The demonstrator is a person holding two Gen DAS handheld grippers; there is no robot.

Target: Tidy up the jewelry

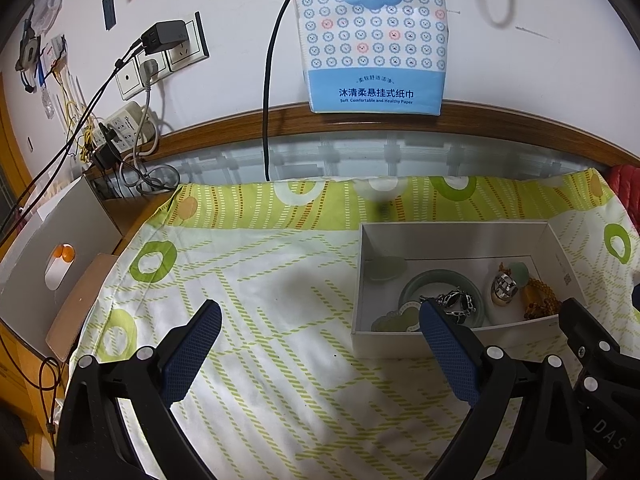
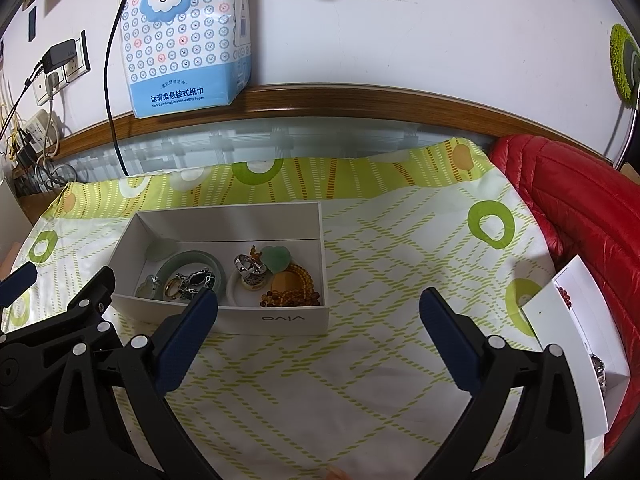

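Jaws wide and empty on both the left gripper and right gripper, near the white box of jewelry; one piece should be singled out before closing.

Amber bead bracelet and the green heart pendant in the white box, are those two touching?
Touching. In the right wrist view, the amber bead bracelet loops up against the lower edge of the green heart pendant, no box floor showing between them inside the white box.

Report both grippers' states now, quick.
Left gripper: open, holding nothing, above the cloth beside the white box.
Right gripper: open, holding nothing, just in front of the same box.
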